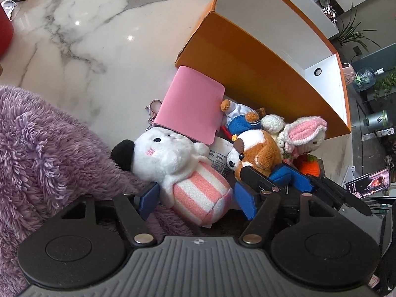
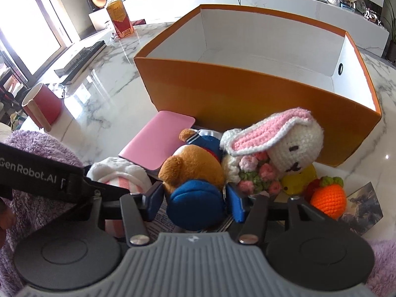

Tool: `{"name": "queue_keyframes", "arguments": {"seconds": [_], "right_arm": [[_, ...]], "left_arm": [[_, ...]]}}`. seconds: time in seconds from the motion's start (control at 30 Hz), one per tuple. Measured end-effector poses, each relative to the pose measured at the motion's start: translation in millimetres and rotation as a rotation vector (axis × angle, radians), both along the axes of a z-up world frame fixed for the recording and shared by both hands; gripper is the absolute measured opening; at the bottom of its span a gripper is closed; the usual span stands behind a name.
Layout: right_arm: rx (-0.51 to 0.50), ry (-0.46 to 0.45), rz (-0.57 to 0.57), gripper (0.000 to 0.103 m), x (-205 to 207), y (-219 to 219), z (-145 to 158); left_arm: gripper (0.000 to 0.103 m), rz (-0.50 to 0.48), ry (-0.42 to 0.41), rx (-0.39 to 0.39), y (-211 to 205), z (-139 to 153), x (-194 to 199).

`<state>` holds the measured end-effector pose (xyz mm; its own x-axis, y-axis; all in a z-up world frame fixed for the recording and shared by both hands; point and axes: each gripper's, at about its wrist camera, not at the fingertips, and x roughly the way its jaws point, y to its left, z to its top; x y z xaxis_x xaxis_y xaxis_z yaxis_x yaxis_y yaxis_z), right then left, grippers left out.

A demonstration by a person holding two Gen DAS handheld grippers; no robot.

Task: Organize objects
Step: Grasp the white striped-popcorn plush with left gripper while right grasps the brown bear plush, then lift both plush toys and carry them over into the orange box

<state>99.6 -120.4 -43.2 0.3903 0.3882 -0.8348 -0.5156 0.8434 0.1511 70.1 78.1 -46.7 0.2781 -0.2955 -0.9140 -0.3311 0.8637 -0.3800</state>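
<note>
An orange box with a white inside stands on the marble table; it also shows in the left wrist view. In front of it lie plush toys. My left gripper has its blue pads on both sides of a white plush with a pink-striped body. My right gripper has its pads on both sides of a brown dog plush in blue clothes, seen also in the left wrist view. A pink case lies over the white plush's head. A crocheted rabbit leans on the box.
A crocheted orange carrot and a yellow item lie right of the dog. A red cup, a keyboard and an orange bottle stand on the table to the left. Purple fleece sleeve at left.
</note>
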Motion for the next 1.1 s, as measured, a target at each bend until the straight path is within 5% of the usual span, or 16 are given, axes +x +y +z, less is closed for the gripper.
{"name": "queue_keyframes", "arguments": {"seconds": [0.37, 0.7, 1.1], "right_arm": [[0.044, -0.018, 0.028, 0.051, -3, -16, -2], [0.143, -0.006, 0.031, 0.048, -4, -39, 1], [0.23, -0.016, 0.022, 0.046, -5, -40, 38]], "left_arm": [[0.09, -0.032, 0.01, 0.098, -16, -7, 1], [0.07, -0.039, -0.018, 0.134, -14, 1, -5], [0.062, -0.054, -0.157, 0.084, -7, 41, -25]]}}
